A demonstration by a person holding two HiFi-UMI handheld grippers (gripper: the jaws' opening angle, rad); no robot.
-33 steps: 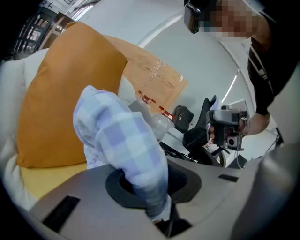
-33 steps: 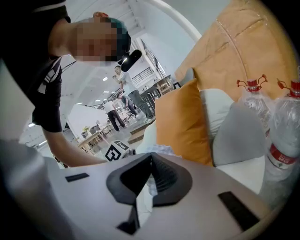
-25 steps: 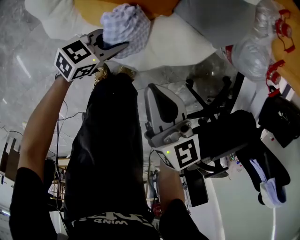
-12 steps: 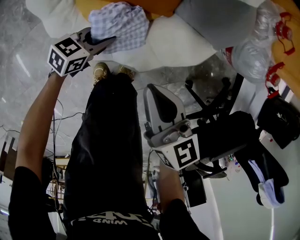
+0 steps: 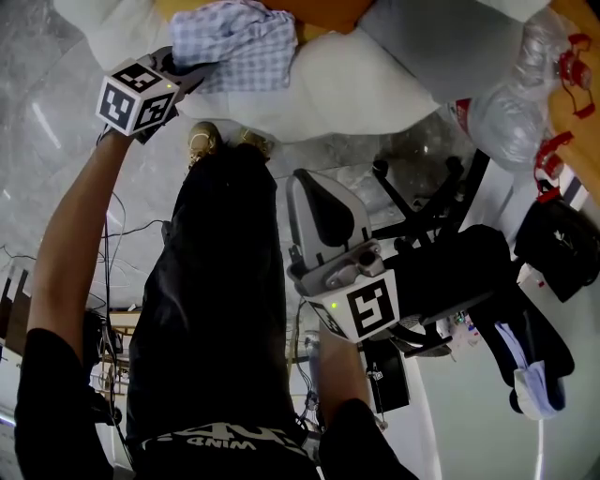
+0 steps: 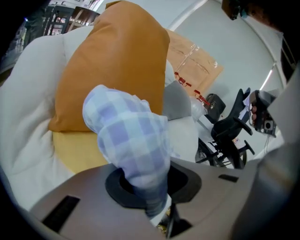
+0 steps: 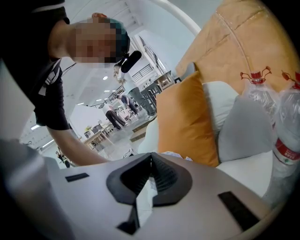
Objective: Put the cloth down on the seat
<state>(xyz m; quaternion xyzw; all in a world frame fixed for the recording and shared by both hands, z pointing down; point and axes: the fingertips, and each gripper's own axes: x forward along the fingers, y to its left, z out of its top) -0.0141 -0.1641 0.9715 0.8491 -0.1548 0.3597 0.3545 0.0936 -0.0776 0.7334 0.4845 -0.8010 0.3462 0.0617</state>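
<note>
A blue-and-white checked cloth [image 5: 239, 42] is bunched over the white seat [image 5: 347, 89], just in front of an orange cushion [image 5: 319, 11]. My left gripper [image 5: 200, 74] is shut on the cloth's near end. In the left gripper view the cloth [image 6: 133, 131] rises out of the left gripper [image 6: 149, 187] with the orange cushion [image 6: 117, 61] behind it. Whether the cloth rests on the seat I cannot tell. My right gripper [image 5: 314, 183] hangs lower right, near the person's leg. In its own view the right gripper [image 7: 150, 159] is shut with nothing in it.
A grey cushion [image 5: 450, 42] lies on the seat's right. Clear plastic bottles [image 5: 506, 112] with red caps stand beside it. A black office chair base [image 5: 422, 202] and a black bag [image 5: 562, 244] are at the right. The person's black trousers [image 5: 216, 300] fill the middle.
The left gripper has carried the cloth up and to the left in the head view, towards the seat. The cloth now lies flatter and wider. The right gripper has stayed put.
</note>
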